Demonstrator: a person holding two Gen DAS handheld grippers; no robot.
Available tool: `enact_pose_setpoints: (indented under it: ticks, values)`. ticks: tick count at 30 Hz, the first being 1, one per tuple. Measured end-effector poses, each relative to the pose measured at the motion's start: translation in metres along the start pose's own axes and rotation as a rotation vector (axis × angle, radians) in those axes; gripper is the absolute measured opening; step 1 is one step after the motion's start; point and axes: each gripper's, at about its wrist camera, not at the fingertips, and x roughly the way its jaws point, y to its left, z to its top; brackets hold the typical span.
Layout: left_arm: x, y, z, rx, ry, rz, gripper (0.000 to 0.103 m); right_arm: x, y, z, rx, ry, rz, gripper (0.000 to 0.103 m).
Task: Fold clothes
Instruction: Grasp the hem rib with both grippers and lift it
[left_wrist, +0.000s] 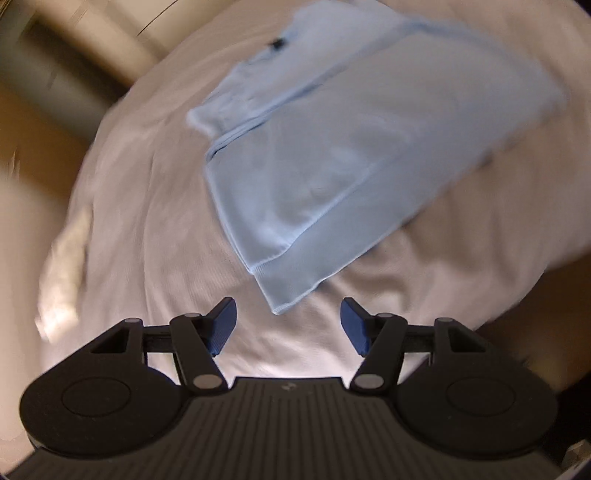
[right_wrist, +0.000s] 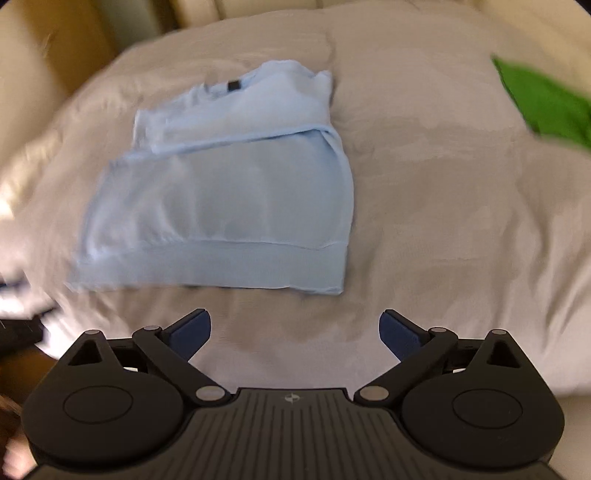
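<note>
I see the light blue sweater (right_wrist: 221, 192) flat on the bed (right_wrist: 424, 203), its hem band lying sideways just ahead of my left hand-held gripper (left_wrist: 288, 325) and right hand-held gripper (right_wrist: 294, 334), both apart, both empty.

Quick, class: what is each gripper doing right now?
Left gripper: open, empty, above the folded light-blue knit sweater.
Right gripper: open wide, empty.

Bare bed (right_wrist: 424, 221) lay open all round the folded blue sweater (right_wrist: 229, 192); only a green garment (right_wrist: 546, 107) occupied the far right corner.
</note>
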Motion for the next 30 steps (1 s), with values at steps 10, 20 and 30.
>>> enact_pose_setpoints:
  ticks: [10, 20, 30]
  values:
    - [0.061, -0.025, -0.032, 0.46, -0.048, 0.095, 0.06, 0.067, 0.044, -0.013, -0.563, -0.026, -0.195, 0.091]
    - [0.082, -0.033, -0.046, 0.635, -0.13, 0.155, 0.061, 0.114, 0.056, -0.044, -0.95, -0.061, -0.314, 0.078]
    - [0.102, -0.035, -0.057, 0.798, -0.193, 0.159, 0.057, 0.144, 0.049, -0.058, -1.195, -0.088, -0.401, 0.047]
